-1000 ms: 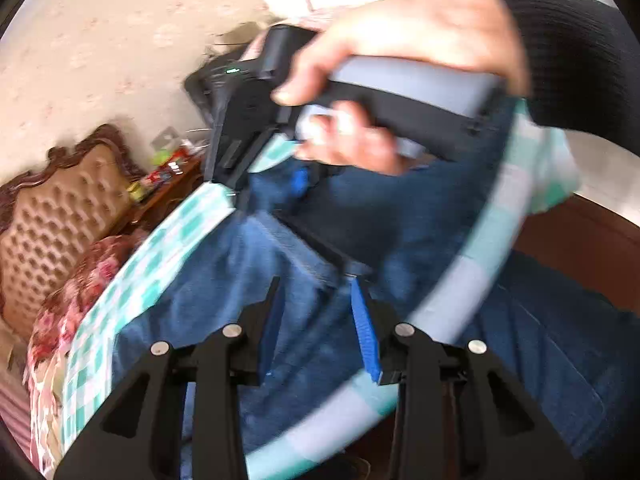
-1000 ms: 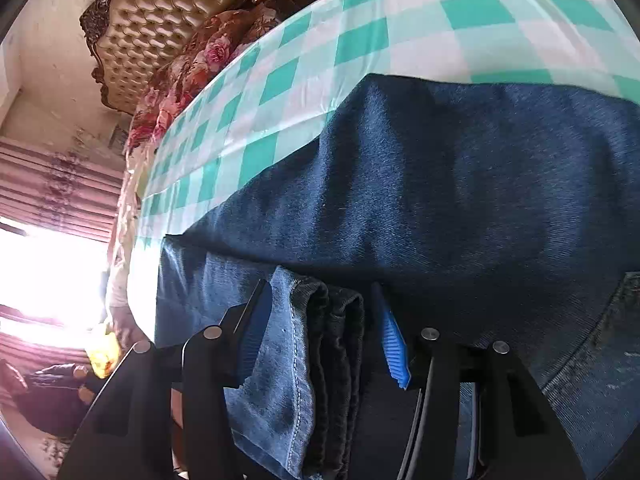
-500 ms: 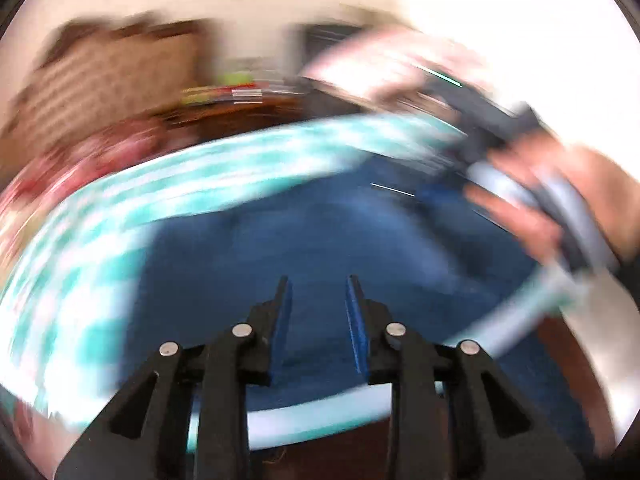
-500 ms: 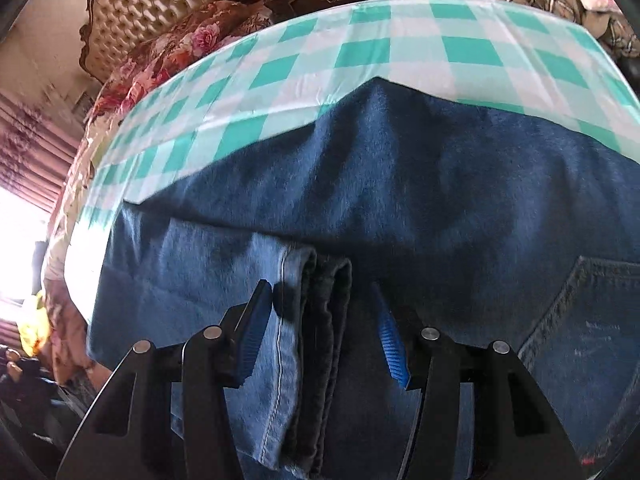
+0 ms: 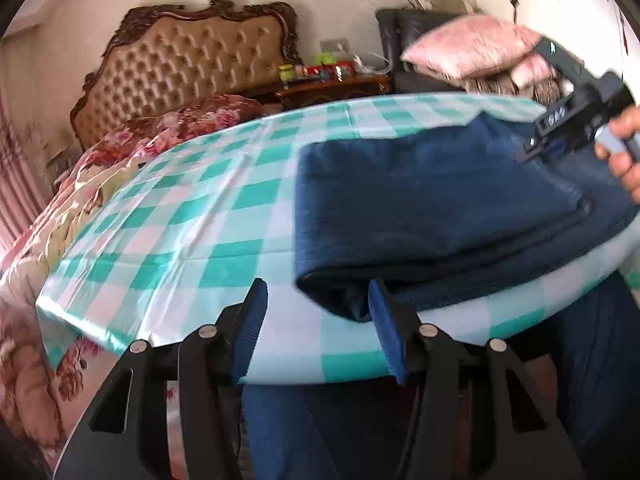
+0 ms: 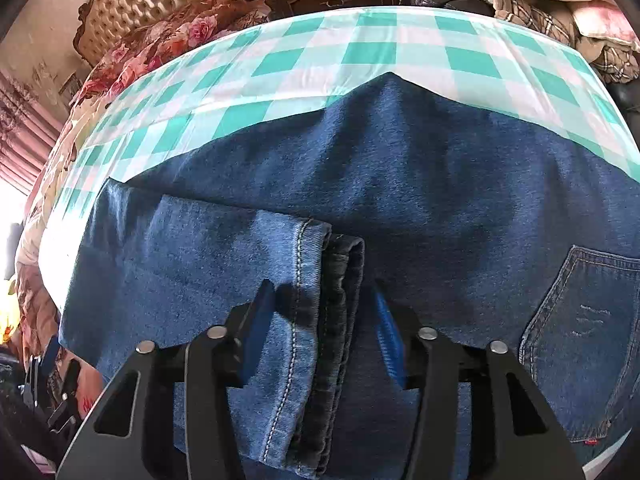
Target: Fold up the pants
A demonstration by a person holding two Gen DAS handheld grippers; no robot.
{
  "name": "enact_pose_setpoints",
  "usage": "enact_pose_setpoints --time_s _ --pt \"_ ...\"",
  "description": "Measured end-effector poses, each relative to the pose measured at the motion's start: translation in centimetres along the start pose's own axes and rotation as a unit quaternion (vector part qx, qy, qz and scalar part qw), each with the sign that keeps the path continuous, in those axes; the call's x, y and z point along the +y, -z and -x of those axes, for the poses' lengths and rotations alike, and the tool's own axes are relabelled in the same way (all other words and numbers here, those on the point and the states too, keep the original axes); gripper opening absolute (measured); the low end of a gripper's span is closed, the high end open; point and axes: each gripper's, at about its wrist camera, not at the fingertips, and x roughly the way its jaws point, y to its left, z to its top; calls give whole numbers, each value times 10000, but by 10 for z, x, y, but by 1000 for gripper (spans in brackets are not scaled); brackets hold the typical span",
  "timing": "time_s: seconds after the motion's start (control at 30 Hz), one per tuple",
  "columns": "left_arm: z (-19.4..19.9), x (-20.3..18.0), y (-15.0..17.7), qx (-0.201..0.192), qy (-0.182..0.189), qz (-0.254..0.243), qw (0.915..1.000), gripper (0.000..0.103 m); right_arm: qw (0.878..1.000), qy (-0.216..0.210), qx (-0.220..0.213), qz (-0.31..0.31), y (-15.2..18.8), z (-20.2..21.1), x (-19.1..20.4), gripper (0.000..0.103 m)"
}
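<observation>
Over the jeans (image 6: 400,184), the right claw (image 6: 324,324) tilts steeply down, narrowing around their hems (image 6: 320,320).

Matt blue denim pants (image 6: 400,184) lie on a glossy checked tablecloth (image 5: 180,216).

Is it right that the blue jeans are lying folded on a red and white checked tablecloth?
Not quite. The jeans do lie folded on a checked tablecloth, but its squares are green and white, not red and white. The right wrist view shows this clearly, and the left wrist view shows the same cloth.
</observation>
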Motion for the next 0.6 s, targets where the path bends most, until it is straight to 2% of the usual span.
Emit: enact_pose_setpoints --time_s 0.07,0.1,0.17,0.23,0.3,0.33,0.4,0.47,0.5,0.6 --pt "-14 4 0 101 -223 -1 9997 48 10000 28 19 16 0 0 1 41" --pt "-15 13 1 117 -201 185 9996 50 10000 32 24 18 0 0 1 37" --pt "-22 37 7 311 170 773 9964 53 10000 50 9 52 0 1 5 33" --pt "-29 47 16 493 375 1028 9928 53 9999 66 -5 98 0 1 9 31" --pt "-27 64 24 526 672 1726 9813 56 9998 129 -19 145 -1 0 14 31" --pt "-24 67 26 520 694 1837 9791 56 9996 186 -33 189 0 0 15 31" --pt "-16 58 22 398 353 1458 9879 56 9996 214 -33 195 1 -1 15 31" --pt "-13 40 16 306 243 837 9957 56 9996 223 -27 171 2 -3 14 31" --pt "-13 36 13 291 172 734 9967 56 9995 253 -36 190 2 -3 15 31" --pt "-14 40 9 280 286 908 9951 56 9992 310 -57 243 3 -3 17 31"
